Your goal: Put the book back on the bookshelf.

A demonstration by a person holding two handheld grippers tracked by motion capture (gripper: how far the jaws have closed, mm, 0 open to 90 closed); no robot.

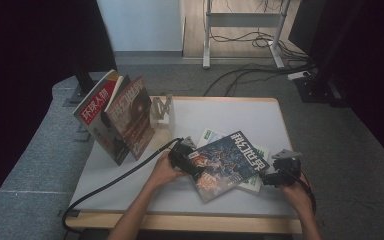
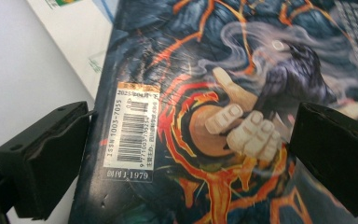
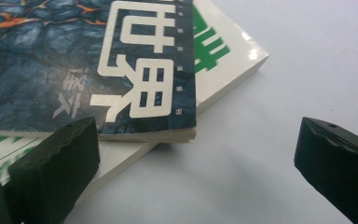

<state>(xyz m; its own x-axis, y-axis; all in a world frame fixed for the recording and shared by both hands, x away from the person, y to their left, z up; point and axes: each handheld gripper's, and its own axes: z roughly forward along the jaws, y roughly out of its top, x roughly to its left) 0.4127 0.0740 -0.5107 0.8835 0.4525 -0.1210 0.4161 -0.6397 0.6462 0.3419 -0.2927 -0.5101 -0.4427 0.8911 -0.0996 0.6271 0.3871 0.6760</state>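
— Where's the dark blue fantasy-cover magazine point(image 1: 228, 164)?

— Flat on a white, green-lettered book point(image 1: 254, 183) on the white tabletop point(image 1: 220, 112).

— The fingers?

— Left gripper point(image 1: 182, 159) wide, straddling its barcode edge; right gripper point(image 1: 280, 172) wide by its corner.

— The stand?

— The pale bookstand point(image 1: 161, 116) props two upright magazines point(image 1: 116, 116) (red-titled, leaning).

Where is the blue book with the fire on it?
In the high view, the blue book lies near the table's front edge, atop a white book, between the left claw and right claw.
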